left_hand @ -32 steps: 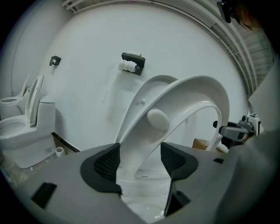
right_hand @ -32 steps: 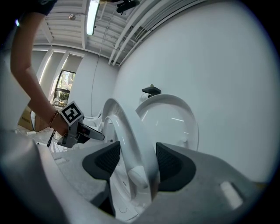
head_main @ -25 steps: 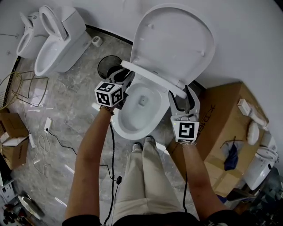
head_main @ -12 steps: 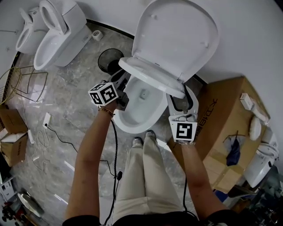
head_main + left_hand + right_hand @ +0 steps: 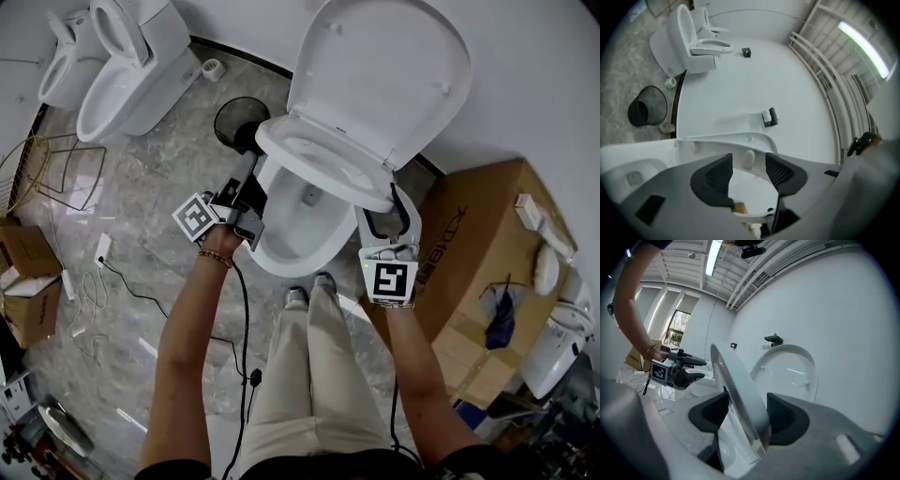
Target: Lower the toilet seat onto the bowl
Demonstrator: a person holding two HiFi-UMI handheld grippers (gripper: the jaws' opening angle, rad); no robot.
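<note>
While I watch the head view, the toilet seat (image 5: 323, 169) hangs half lowered, tilted between the upright lid (image 5: 384, 75) and the bowl (image 5: 295, 239), with its front edge clear of the rim. My right gripper (image 5: 392, 202) reaches in at the seat's right side. My left gripper (image 5: 242, 192) sits just off the bowl's left flank, apart from the seat. A dark bin (image 5: 239, 122) stands on the floor beyond it, a cardboard box (image 5: 469, 244) lies to the right, and two more toilets (image 5: 122, 84) stand at the upper left.

From the left gripper view, the jaws have just been opening and stand released. The pads press on nothing. The seat's pale underside with a small bumper shows in the gap past the tips, and I cannot tell whether it reaches in between them.

From the right gripper view, the jaws are clamped on the seat's edge, which runs slanting up between the pads. The lid rises behind it against the wall, and the left gripper shows on the far side, clear of the seat
</note>
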